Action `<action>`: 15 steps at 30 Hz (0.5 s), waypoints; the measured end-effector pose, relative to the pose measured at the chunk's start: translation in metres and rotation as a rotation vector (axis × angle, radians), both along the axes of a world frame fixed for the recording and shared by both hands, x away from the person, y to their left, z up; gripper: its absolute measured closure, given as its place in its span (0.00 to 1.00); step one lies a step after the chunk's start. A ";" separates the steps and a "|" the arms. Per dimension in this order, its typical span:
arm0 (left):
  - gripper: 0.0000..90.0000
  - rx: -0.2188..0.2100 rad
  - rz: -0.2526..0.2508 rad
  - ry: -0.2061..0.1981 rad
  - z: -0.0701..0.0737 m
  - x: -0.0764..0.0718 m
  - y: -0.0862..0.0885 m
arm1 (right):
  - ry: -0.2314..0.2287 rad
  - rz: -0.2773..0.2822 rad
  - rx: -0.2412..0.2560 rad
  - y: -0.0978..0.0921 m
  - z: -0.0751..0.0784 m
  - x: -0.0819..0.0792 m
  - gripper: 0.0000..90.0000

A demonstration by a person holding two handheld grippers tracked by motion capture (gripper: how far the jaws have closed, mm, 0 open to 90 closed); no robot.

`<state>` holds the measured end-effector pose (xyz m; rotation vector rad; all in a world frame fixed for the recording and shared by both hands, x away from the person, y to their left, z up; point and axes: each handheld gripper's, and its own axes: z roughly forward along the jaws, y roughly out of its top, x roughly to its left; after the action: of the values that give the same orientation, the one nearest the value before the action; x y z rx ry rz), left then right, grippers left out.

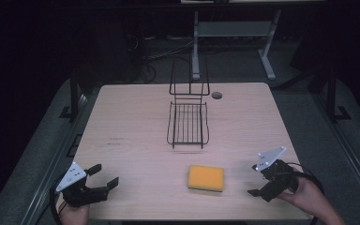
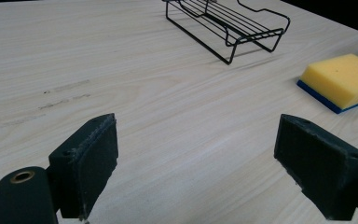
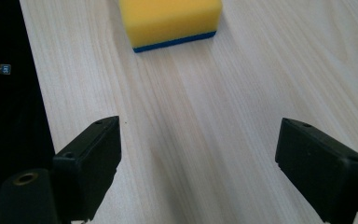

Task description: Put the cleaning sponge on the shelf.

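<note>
Dark floor and the legs of another piece of furniture surround the pale wooden table (image 1: 136, 122), which I see from above. On the far half of the table stands a black wire rack (image 1: 188, 123), with its tall back part toward the far edge and its flat basket part toward me. Just beside it, on the far right, there is a small round hole (image 1: 216, 95) in the table top.

On the near half lies a yellow sponge (image 1: 206, 178), flat, with the yellow side up and a thin blue layer under it, as both gripper views show. It is a little right of the middle, near the front edge, and well apart from the rack.

My left gripper (image 1: 104, 176) is at the near left corner of the table, held by a hand (image 1: 74, 213) from below. Its jaws are wide apart and nothing is between them; in the left gripper view I see only bare wood there, with the sponge (image 2: 340, 79) far at the right and the rack (image 2: 228, 23) farther away.

My right gripper (image 1: 254, 179) is at the near right side, also in a hand (image 1: 309, 197). Its jaws are spread wide too and they hold nothing. They point toward the sponge (image 3: 170, 21), which lies ahead in the right gripper view, near but not touching.
</note>
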<state>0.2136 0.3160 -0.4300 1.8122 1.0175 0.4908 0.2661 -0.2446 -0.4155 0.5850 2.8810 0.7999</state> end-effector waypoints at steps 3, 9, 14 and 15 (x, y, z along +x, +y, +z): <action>0.14 0.000 -0.002 0.000 0.000 0.000 0.000 | -0.001 0.006 0.001 0.001 0.000 0.000 0.16; 0.14 0.001 -0.002 0.000 0.000 0.000 0.000 | -0.001 0.012 -0.003 0.003 0.001 0.002 0.16; 0.14 0.000 -0.004 0.000 0.000 0.000 0.000 | -0.002 0.022 -0.006 0.007 0.002 0.002 0.16; 0.14 0.000 -0.003 -0.001 0.000 0.000 0.000 | -0.003 0.031 -0.009 0.010 0.003 0.003 0.16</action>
<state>0.2136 0.3157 -0.4299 1.8133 1.0143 0.4902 0.2690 -0.2350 -0.4126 0.5393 2.8955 0.7914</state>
